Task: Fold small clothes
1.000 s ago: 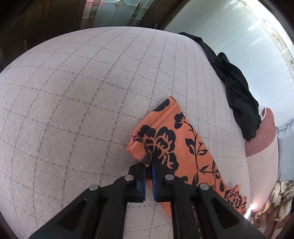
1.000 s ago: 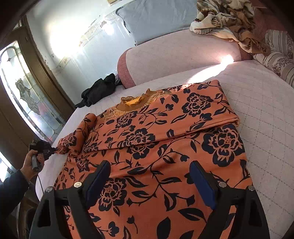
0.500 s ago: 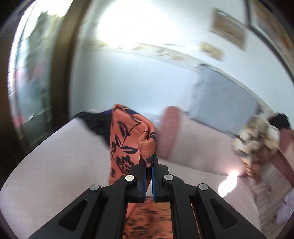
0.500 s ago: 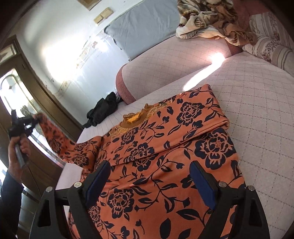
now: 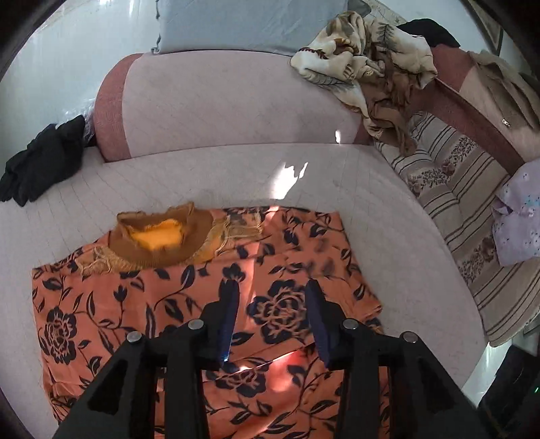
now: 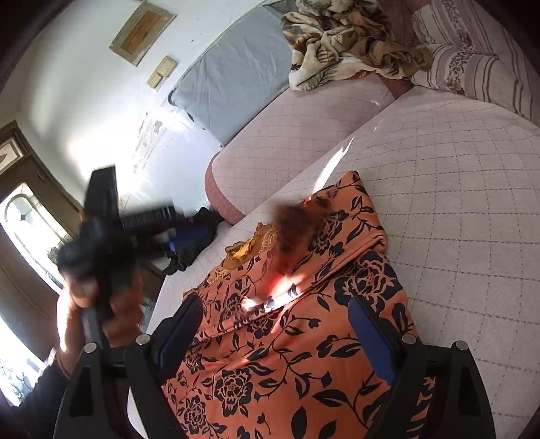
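Left tool (image 5: pixel 271 304) hung over the top (image 5: pixel 162 304), jaws just opened, parted, nothing between them. From the right wrist view it showed blurred, gripped by a hand (image 6: pixel 98 304) at the left edge. Right tool (image 6: pixel 275 324) was released, jaws wide apart, hovering over the lower part of the top, pads clear of the cloth.

Top: orange with black flowers, flat on the bed (image 5: pixel 236 175), brown collar (image 5: pixel 162 236) toward the headboard (image 5: pixel 219 101). Both sleeves lay folded in across the chest; the left one (image 6: pixel 293 233) was smeared by blur in the right view.

Farther off: a black garment (image 5: pixel 44 158) at the bed's left edge beside the headboard, a grey pillow (image 5: pixel 249 23) above the headboard, a beige patterned blanket (image 5: pixel 364 64) bunched on top of it, a striped cushion (image 5: pixel 465 189) to the right.
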{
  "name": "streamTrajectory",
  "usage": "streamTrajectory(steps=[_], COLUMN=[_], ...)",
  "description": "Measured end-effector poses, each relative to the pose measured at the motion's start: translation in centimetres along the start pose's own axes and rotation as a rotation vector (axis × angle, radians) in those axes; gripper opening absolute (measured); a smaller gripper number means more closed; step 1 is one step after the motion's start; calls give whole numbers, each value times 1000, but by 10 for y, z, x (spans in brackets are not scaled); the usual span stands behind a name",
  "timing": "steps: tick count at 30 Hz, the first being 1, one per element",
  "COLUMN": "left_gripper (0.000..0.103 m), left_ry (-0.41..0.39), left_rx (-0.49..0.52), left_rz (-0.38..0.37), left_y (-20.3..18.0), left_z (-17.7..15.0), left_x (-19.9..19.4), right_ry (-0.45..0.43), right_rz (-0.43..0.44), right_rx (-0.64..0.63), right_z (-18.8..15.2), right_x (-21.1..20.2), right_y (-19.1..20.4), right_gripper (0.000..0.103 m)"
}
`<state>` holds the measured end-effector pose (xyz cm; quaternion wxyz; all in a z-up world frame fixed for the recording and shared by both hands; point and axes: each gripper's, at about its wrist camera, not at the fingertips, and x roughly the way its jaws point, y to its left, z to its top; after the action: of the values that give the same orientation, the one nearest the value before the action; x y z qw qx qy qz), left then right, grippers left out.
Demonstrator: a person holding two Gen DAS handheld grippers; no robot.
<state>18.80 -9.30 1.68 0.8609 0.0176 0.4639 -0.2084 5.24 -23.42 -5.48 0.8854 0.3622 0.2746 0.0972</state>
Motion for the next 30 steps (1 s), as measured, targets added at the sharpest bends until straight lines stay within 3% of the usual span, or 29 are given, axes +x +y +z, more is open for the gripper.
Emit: streamTrajectory(steps=[3,6,10,13,19,20,21,22,24,26,29,30], left_gripper=[45,59,60,60,60,60,60,60,60,60,60,60], left_ry=[-51,-123,-118,-96,-82,-74,-60,-49,-58,-55,-52,-53], left_rx=[-40,-110,-215,-298,-339,-340,-346,-357,-365,-369,-340,-334], left_rz=[88,231,359,350,280,291,305,303,296,300,329,336], left_y=[46,108,182,219,238,240,243,246,249,251,248,246], left_z=[-14,-38,-73,-94,-117,-121,-123,-124,-123,-123,-124,-123], left_x=[-24,-51,-64,-60,-36,-31,-29,-26,-28,-28,-24,-23], right_ry=[-5,19,78,115,285,316,351,385,423,393,305,339], right_rz=[4,20,16,-33,-298,-329,-353,-389,-447,-491,-595,-624], right_rx=[20,45,53,-2,-137,-134,-142,-156,-209,-296,-361,-356], right_z=[3,4,12,37,84,85,85,82,76,76,75,72], right_x=[-1,1,17,42,128,140,150,159,167,165,157,163], right_y=[-4,-7,-1,9,-3,-9,-15,-19,-20,-6,3,-3], right_gripper=[90,90,90,90,87,83,67,40,22,17,18,19])
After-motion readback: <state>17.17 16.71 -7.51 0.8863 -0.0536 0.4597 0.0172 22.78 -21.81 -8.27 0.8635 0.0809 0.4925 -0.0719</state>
